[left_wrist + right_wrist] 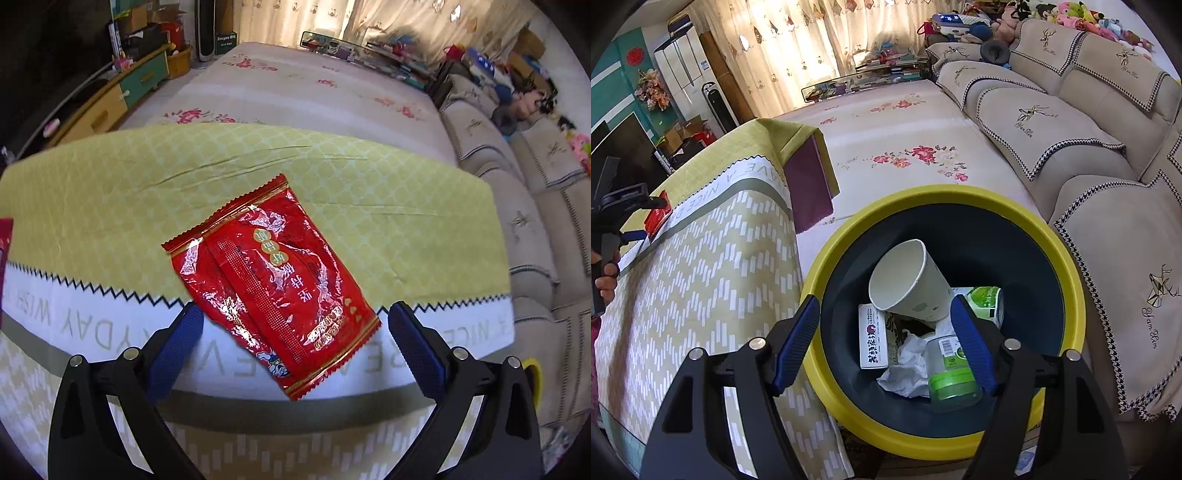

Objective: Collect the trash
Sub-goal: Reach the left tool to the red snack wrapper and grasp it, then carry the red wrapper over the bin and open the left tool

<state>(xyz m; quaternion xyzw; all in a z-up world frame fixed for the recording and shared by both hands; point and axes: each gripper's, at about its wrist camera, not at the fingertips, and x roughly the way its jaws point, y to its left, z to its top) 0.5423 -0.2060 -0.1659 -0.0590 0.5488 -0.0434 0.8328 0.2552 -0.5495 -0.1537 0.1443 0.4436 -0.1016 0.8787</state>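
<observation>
A crinkled red foil wrapper (273, 291) lies flat on the yellow-green tablecloth (110, 206), its near end over the cloth's white band by the table edge. My left gripper (294, 312) hovers over it, open wide, with a blue pad on each side of the wrapper's near half and neither pressing it. In the right wrist view my right gripper (884, 302) stands open and holds nothing above a yellow-rimmed bin (1067, 266). Inside the bin lie a paper cup (905, 280), a white box (873, 339), crumpled tissue (908, 365) and a green-lidded jar (951, 373). The wrapper (657, 218) and the left gripper (628, 233) show at that view's far left.
Another red item (5, 240) pokes in at the left edge of the table. A beige sofa (1071, 140) runs along the right, with a floral mat (905, 122) between it and the table. A sliver of the bin rim (532, 369) shows past my right finger.
</observation>
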